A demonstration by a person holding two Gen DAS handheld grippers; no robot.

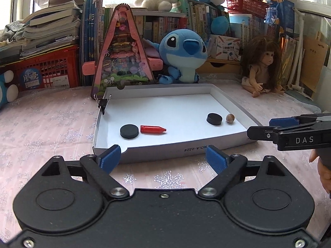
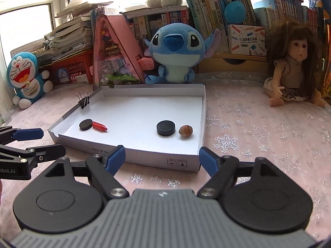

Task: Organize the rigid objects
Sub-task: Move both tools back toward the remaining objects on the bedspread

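Note:
A shallow white box lid (image 1: 231,101) (image 2: 203,111) lies on the pink tablecloth. Inside it, at the left, a black disc (image 1: 129,131) (image 2: 85,124) touches a red crayon-shaped piece (image 1: 152,129) (image 2: 99,125). At the right, a second black disc (image 1: 214,119) (image 2: 165,127) lies beside a brown nut (image 1: 229,118) (image 2: 185,130). A black binder clip (image 1: 102,104) (image 2: 83,101) grips the lid's left wall. My left gripper (image 1: 163,159) is open and empty, just before the lid's near wall. My right gripper (image 2: 162,158) is open and empty, before the near right corner.
A blue Stitch plush (image 1: 184,53) (image 2: 175,49), a pink triangular toy house (image 1: 122,55) (image 2: 115,51) and a doll (image 1: 262,66) (image 2: 293,62) stand behind the lid. Books and a red crate (image 1: 47,72) line the back. A Doraemon plush (image 2: 25,76) sits far left.

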